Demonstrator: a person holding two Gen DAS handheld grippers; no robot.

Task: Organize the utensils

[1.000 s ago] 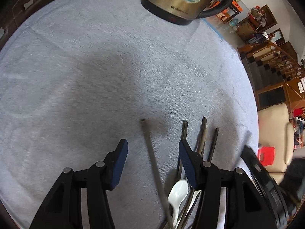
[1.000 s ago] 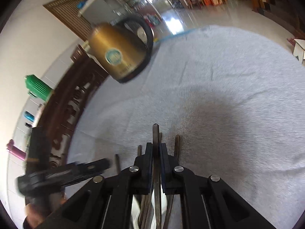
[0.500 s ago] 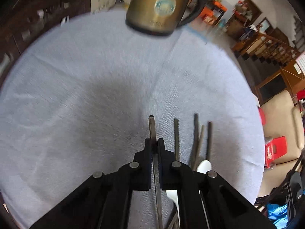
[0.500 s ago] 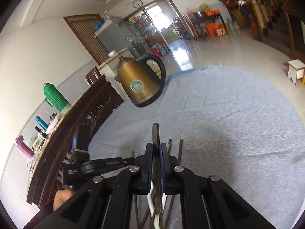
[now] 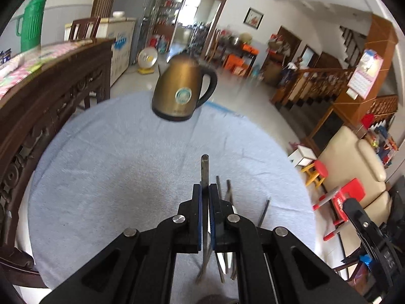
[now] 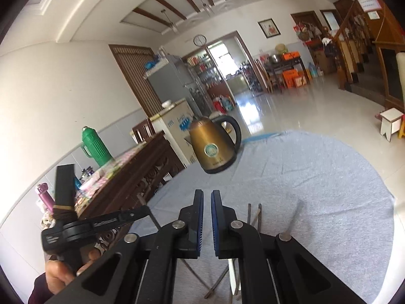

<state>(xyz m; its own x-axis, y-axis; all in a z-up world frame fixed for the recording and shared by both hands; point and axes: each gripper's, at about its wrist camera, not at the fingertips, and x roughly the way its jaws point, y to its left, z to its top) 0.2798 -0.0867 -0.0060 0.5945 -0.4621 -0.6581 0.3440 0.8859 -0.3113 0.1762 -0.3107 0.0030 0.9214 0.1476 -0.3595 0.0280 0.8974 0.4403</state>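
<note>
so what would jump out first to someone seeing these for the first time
Probably the gold kettle, standing alone at the far edge of the round table under its blue-grey cloth. Next, the left gripper in the foreground, shut on a dark chopstick that pokes out past its fingertips.

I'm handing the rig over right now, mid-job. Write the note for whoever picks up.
Left tool: shut on one dark chopstick, which points toward the kettle.
Right tool: jaws a narrow gap apart, holding nothing.
The loose chopsticks lie bunched on the grey cloth under both tools.
Done: one chopstick gripped.
Left: set it down and sort the rest. No holder is in view.
</note>
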